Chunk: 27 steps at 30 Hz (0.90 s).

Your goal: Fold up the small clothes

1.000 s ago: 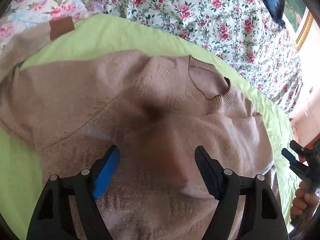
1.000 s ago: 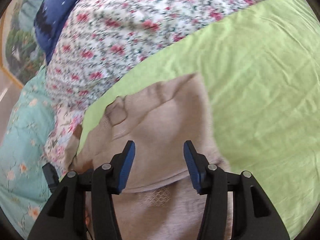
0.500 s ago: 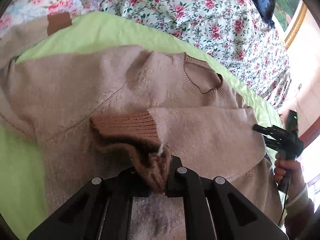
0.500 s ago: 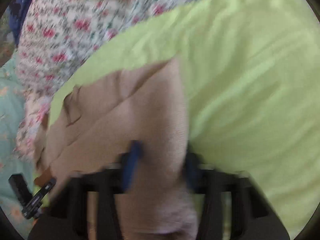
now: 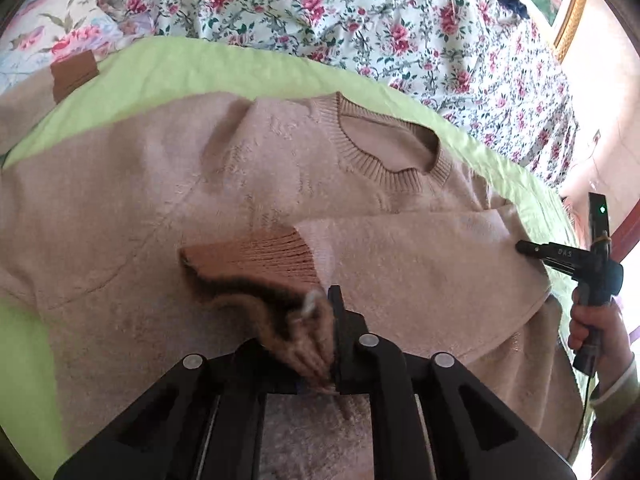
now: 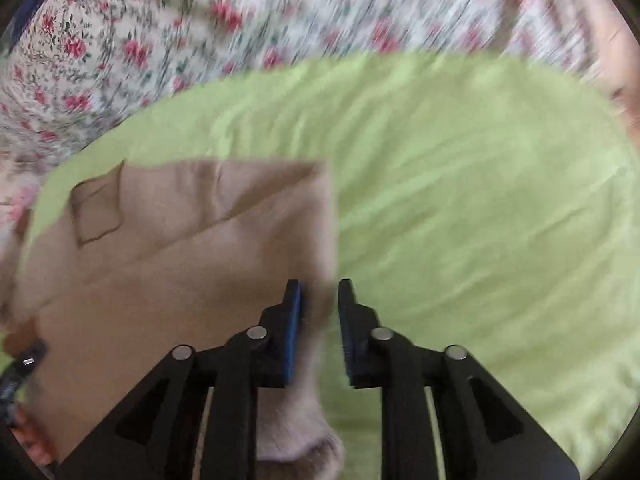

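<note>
a tan knitted sweater (image 5: 248, 184) lies spread on a light green sheet (image 5: 192, 68), its ribbed neck opening (image 5: 390, 152) toward the top right. one sleeve (image 5: 408, 264) is folded across the body, and its darker ribbed cuff (image 5: 256, 256) sits near the middle. the left gripper (image 5: 320, 344) comes in from the bottom edge with its jaws nearly together, easing open, and a bunch of the cuff's fabric is still pinched between them. at the right edge a hand (image 5: 592, 320) holds the right gripper (image 5: 524, 249), whose tips touch the fold of the sleeve at the shoulder. a floral quilt (image 5: 360, 20) lies beyond the sheet, and the other sleeve's brown cuff (image 5: 74, 74) lies at the upper left.
</note>
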Each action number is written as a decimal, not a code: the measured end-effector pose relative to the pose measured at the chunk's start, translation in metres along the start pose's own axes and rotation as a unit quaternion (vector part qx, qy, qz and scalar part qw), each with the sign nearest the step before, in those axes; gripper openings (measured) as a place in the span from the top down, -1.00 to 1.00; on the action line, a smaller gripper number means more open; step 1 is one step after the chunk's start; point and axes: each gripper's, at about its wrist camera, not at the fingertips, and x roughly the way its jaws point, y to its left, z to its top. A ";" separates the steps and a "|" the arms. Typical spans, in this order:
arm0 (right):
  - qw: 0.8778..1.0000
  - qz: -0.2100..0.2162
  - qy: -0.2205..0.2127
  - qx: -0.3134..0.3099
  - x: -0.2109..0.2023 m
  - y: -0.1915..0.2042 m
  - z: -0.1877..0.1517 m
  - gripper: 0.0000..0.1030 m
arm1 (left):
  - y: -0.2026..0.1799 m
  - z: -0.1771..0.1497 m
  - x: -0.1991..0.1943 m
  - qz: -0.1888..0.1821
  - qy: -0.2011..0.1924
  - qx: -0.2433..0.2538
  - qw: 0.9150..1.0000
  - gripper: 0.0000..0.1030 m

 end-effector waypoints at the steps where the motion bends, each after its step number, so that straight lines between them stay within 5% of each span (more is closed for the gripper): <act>1: 1.000 0.011 -0.029 -0.002 -0.019 0.008 -0.004 0.58 | 0.001 0.000 -0.001 0.003 -0.001 0.003 1.000 0.74; 3: 0.996 0.078 -0.039 -0.024 -0.035 0.027 -0.013 0.50 | 0.001 -0.001 -0.001 0.005 0.000 0.003 1.000 0.71; 5: 0.990 0.135 0.004 -0.048 -0.028 0.046 -0.027 0.48 | 0.001 -0.001 0.000 0.008 0.003 0.004 1.000 0.70; 9: 0.992 0.085 0.061 -0.064 0.004 0.051 -0.050 0.49 | 0.005 -0.005 -0.012 0.024 -0.001 0.011 1.000 0.60; 13: 0.990 0.125 0.058 0.017 -0.014 0.024 -0.046 0.35 | 0.033 -0.014 -0.039 0.051 -0.005 0.000 0.999 0.48; 15: 0.987 0.149 0.053 0.021 -0.031 0.027 -0.048 -0.50 | 0.053 -0.015 -0.058 0.067 -0.015 -0.018 0.997 0.47; 17: 0.984 0.168 0.054 0.029 -0.045 0.032 -0.054 -0.99 | 0.069 -0.012 -0.074 0.082 -0.028 -0.026 0.996 0.31; 20: 0.985 0.164 0.054 0.025 -0.062 0.051 -0.070 -0.99 | 0.094 0.002 -0.098 0.136 -0.054 -0.033 0.989 -0.27; 27: 0.973 0.197 0.108 0.050 -0.059 0.068 -0.089 -1.00 | 0.144 0.076 -0.110 0.247 -0.082 -0.010 0.966 -0.60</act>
